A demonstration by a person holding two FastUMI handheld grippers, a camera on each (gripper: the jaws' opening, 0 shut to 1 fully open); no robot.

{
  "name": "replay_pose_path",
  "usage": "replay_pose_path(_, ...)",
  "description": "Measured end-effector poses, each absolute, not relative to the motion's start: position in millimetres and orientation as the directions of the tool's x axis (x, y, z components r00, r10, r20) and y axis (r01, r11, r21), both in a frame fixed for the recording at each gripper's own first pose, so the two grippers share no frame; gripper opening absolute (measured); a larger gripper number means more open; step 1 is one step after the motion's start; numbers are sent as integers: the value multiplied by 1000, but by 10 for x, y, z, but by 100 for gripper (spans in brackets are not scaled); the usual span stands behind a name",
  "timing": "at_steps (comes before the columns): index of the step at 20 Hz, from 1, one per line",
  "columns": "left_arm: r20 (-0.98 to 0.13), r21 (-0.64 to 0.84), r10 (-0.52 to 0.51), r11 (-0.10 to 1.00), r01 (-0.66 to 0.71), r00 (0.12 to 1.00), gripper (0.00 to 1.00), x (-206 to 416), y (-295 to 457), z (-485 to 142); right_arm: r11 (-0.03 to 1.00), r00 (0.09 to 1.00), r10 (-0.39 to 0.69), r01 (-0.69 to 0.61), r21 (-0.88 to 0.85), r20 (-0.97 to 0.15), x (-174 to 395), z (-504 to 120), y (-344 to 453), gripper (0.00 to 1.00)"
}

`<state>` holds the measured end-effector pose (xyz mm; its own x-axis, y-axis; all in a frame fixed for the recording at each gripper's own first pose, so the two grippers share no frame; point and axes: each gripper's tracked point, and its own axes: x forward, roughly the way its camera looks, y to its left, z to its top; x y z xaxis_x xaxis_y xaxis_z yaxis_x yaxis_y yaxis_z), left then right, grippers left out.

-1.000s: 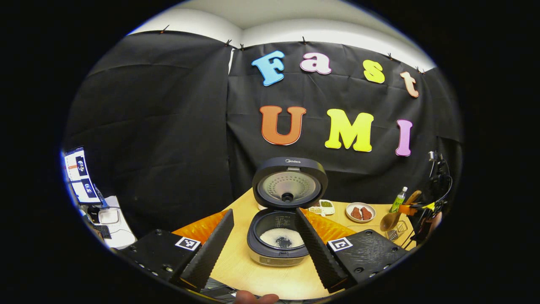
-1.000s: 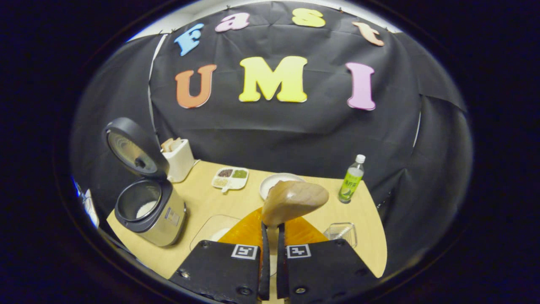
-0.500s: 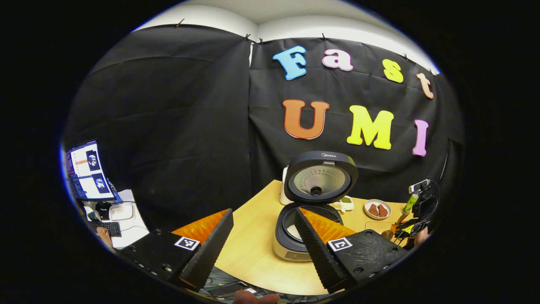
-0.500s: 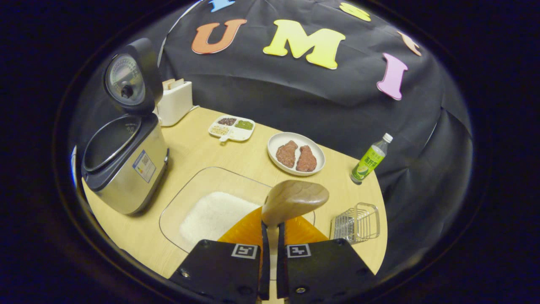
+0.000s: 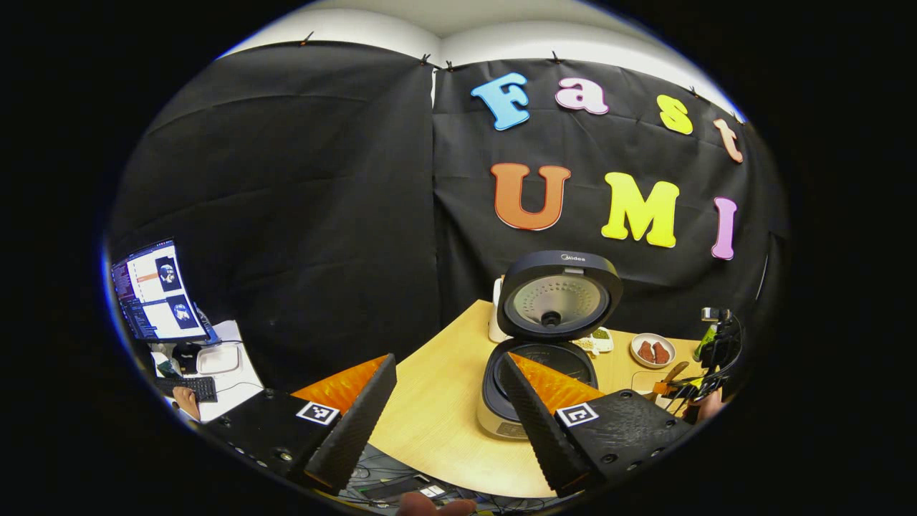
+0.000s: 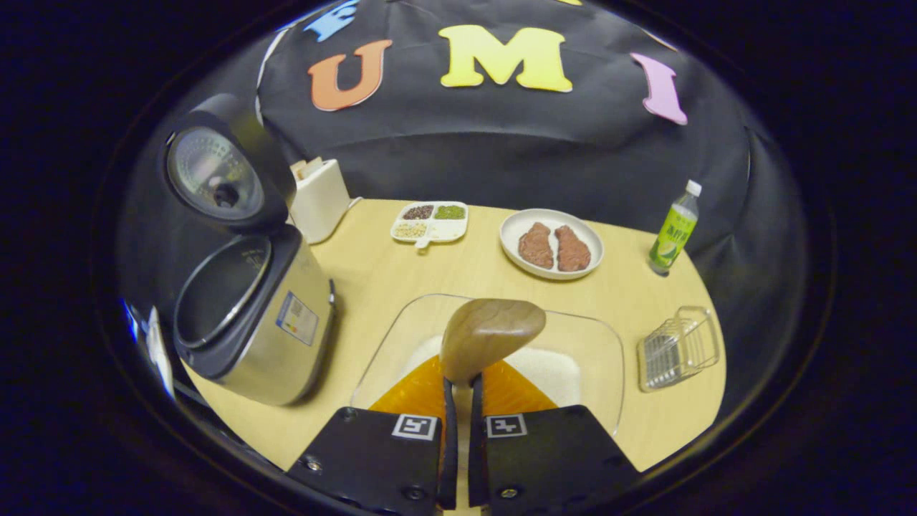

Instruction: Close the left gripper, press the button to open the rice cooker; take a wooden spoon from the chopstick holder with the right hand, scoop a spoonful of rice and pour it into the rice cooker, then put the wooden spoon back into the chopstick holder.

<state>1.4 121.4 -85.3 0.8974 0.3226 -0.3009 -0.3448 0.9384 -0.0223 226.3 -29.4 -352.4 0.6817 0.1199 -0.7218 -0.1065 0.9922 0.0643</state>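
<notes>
Right tool [image 6: 458, 387] clamps the wooden spoon [image 6: 491, 335] above the rice [image 6: 555, 373]; left tool [image 5: 448, 387] gapes wide

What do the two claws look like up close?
Each claw has two flat black blocks, each with a small black-and-white square marker on top and screws near the edges. The left claw has long wedge-shaped fingers with a ribbed inner face. The right claw has thin fingers standing edge-on. In the left gripper view the right claw shows far off as a dark frame with cables.
</notes>
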Motion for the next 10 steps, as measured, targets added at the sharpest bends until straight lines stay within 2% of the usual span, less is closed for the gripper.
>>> replay_pose_path(4,-304,-24,326,937,-349,895,95,16,1217,-865,966,652,213,-27,259,-728,2279,-3463,-277,11)
replay_pose_path(7,-300,-35,322,937,-348,898,95,14,1214,-841,932,661,276,-7,362,-698,2292,-3334,-282,11)
replay_pose_path(10,-305,-38,307,942,-334,901,95,34,1162,-847,882,667,306,69,465,-679,2292,-3305,-385,11)
